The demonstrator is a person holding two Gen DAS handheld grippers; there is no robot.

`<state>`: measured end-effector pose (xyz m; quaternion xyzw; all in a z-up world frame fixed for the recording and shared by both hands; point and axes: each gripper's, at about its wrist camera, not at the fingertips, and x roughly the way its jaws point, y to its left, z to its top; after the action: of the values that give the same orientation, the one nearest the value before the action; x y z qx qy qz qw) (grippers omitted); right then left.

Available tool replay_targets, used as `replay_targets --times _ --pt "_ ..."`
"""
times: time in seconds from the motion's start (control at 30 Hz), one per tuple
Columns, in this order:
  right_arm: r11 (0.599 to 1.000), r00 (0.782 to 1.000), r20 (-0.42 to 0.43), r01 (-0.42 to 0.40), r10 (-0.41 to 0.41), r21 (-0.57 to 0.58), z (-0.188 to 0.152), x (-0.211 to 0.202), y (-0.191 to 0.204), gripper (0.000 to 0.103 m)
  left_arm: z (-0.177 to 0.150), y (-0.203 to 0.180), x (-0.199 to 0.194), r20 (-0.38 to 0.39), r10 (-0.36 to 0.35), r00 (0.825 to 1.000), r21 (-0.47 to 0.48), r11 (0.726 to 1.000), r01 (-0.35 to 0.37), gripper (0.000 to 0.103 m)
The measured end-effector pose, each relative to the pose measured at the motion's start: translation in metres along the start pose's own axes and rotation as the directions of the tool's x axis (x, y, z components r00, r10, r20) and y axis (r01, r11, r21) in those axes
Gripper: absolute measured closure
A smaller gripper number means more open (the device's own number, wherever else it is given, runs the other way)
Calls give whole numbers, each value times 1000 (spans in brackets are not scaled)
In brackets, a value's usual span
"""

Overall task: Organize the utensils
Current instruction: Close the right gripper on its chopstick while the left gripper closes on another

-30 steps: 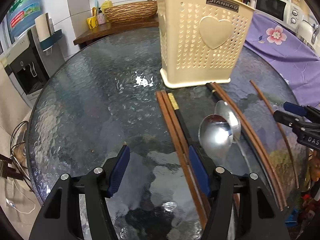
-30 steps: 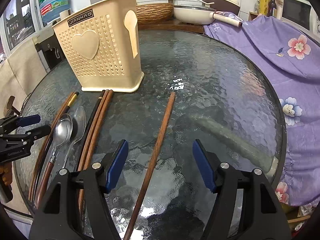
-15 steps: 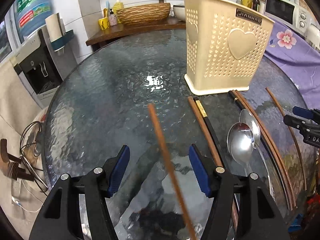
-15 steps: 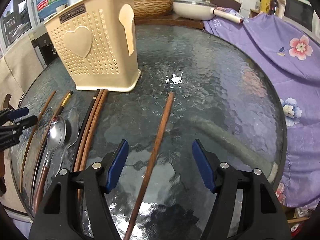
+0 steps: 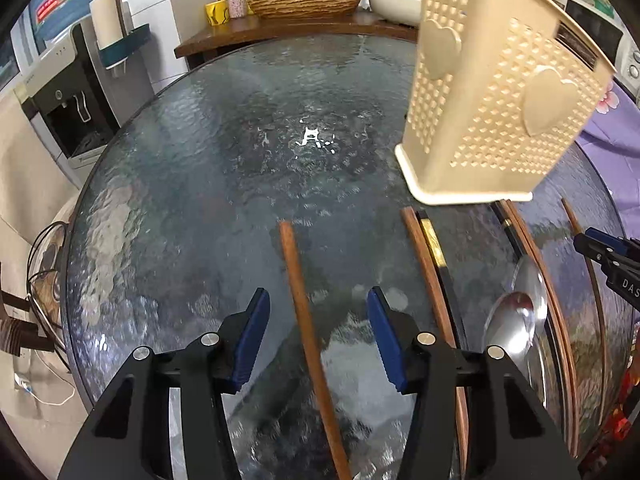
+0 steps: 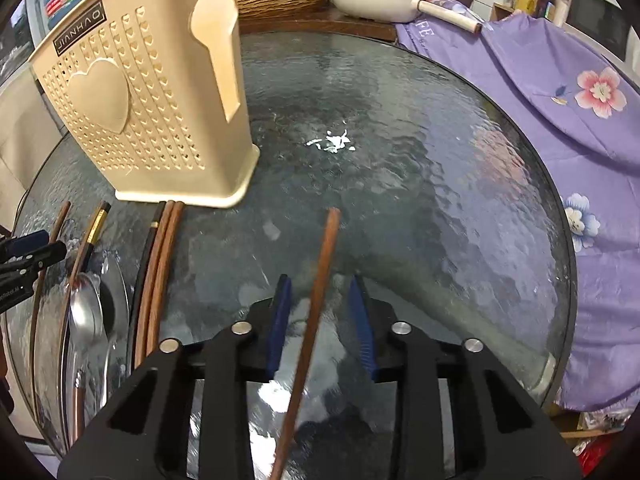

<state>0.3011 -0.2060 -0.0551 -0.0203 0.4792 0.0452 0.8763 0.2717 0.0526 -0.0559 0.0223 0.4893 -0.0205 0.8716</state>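
The right gripper (image 6: 320,320) has its jaws apart, one on each side of a single brown chopstick (image 6: 320,280) that lies on the glass table (image 6: 440,200) near its front edge. The pads do not touch the stick yet. The left gripper (image 5: 318,336) is also apart, around another brown chopstick (image 5: 298,280) toward the left part of the table; I cannot tell whether this stick lies flat.

Between the two grippers lie more chopsticks (image 6: 160,260) and two spoons (image 6: 86,312), close together. The beige holder (image 6: 160,100) stands behind them, toward the middle of the table.

What could go wrong, in my judgement: the sticks are thin and round and the glass is smooth, so if the jaws close off centre, a stick can roll or slide away. If a gripper holds a stick far from its middle, the long end can hang down and hit the holder's rim. The holder looks light, so a push may tip it.
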Motion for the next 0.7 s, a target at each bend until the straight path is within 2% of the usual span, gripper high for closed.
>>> replay_targets --times 0.1,0.27,0.33,0.43,0.7 --pt "1000 1000 -17 2 -2 13 9 5 2 80 12 6 5 -30 5 1000 -25 1000 -6 57" --pt "1000 999 -34 14 -13 27 19 12 3 89 24 15 9 -55 24 998 -59 998 -27 77" --pt "1000 999 -35 17 -16 21 24 15 2 94 25 17 10 -52 30 998 -62 997 -34 82" --pt "1000 999 -35 19 -18 21 23 15 6 94 27 19 11 -50 43 998 -64 997 -46 92" --pt "1000 999 -21 28 -28 -8 23 15 14 95 24 3 13 -28 97 995 -33 995 -98 96"
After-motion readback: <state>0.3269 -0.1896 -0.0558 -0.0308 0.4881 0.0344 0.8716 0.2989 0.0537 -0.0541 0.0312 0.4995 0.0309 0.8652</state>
